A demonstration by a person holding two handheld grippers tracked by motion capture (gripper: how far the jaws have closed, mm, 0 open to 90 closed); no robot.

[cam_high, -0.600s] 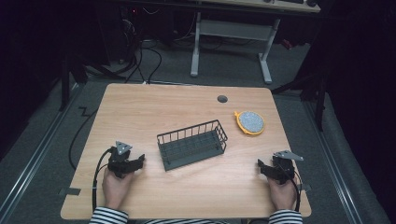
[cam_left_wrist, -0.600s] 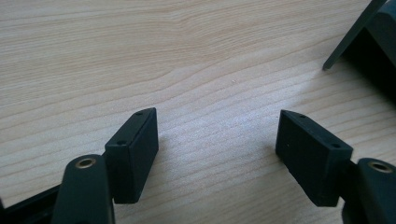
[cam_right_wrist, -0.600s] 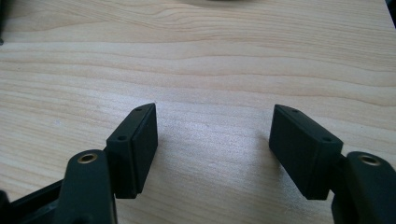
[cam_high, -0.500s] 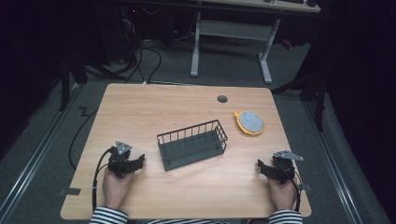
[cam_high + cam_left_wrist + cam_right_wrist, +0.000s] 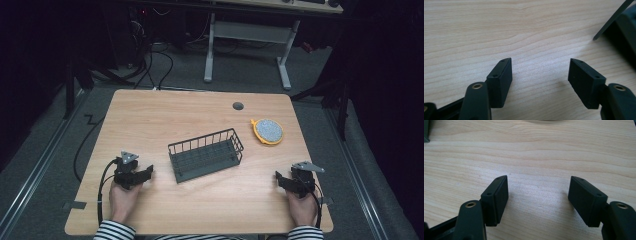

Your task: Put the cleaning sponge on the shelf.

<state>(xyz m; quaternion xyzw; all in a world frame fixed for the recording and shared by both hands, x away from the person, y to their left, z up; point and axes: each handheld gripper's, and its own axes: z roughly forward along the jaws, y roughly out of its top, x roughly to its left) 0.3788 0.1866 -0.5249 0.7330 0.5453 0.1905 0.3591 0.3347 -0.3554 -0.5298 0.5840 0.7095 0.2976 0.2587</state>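
On the table (image 5: pixel 200 210), both tools, left (image 5: pixel 148 171) and right (image 5: pixel 278 178), stay unmoved, wide open and empty.

The table (image 5: pixel 200 115) is pale wood with a fine streaked grain. Near its middle stands a dark grey wire basket (image 5: pixel 206 155). Far right of it lies a round pad (image 5: pixel 268 131), speckled grey with a yellow-orange rim. Both the left gripper (image 5: pixel 149 171) and the right gripper (image 5: pixel 278 178) are black, each topped by a light grey plate. The sleeves (image 5: pixel 114 232) at the near edge are striped black and white
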